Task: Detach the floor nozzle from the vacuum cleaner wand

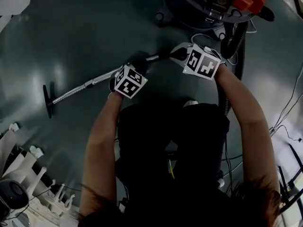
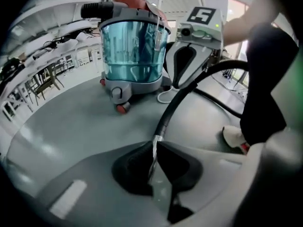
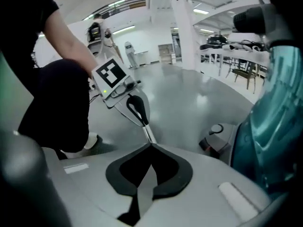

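Currently undetached: floor nozzle (image 1: 49,100) is on the wand (image 1: 90,84); right claw (image 3: 151,145) closed, empty; left claw (image 2: 155,143) barely parted, empty.

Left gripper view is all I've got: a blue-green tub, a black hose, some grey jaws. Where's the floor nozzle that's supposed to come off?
Observer: The head view shows the floor nozzle lying on the grey floor. It is joined to the far end of the metal wand, well away from the left gripper.
Operator: And that other gripper with the square pattern, is it holding anything?
Observer: No. In its own view the right gripper has its jaws together with nothing between them. The wand shows just past the tips.
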The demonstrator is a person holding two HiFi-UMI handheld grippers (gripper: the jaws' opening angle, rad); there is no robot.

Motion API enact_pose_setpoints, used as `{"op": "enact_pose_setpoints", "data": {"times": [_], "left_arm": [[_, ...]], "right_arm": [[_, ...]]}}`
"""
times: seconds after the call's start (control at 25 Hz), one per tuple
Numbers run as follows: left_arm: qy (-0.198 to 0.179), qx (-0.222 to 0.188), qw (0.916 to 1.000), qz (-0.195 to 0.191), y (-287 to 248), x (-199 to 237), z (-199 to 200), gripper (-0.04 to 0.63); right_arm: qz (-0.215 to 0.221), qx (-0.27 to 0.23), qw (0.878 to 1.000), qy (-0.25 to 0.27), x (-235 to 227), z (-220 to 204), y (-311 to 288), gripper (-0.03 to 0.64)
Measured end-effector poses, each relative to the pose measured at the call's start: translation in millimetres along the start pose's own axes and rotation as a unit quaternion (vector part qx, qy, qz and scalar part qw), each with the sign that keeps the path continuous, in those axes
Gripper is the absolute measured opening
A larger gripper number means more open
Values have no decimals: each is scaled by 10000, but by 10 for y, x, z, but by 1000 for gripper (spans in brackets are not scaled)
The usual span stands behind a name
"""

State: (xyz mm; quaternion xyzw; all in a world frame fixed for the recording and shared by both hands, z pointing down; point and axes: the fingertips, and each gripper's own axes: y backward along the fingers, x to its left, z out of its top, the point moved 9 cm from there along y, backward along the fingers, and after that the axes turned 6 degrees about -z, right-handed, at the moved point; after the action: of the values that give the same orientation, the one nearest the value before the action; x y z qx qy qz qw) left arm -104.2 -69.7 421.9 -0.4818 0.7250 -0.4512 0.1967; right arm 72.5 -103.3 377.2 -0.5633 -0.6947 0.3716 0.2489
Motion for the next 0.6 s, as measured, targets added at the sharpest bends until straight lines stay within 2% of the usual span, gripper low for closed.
{"op": "enact_pose_setpoints", "data": {"times": [0.12,0.24,0.32,0.44,0.6], "left_arm": [[-471,-11,9987,-193,-225,93,-59,60],[-1003,218,9938,-425,-449,141,-93,100],[-1256,312,9905,-457,-560,164,-113,104],[-1229,237,9907,-539,-660,184,-136,126],[-1233,262,9897,-686,-745,156,-176,164]], "right_arm": [[191,13,9986,500,-90,-124,-213,-3],[232,213,9965,779,-127,-286,-407,0],[249,369,9956,825,-117,-381,-530,45],[248,434,9950,862,-88,-415,-668,75],[251,697,9888,1298,-13,-394,-890,98]]}}
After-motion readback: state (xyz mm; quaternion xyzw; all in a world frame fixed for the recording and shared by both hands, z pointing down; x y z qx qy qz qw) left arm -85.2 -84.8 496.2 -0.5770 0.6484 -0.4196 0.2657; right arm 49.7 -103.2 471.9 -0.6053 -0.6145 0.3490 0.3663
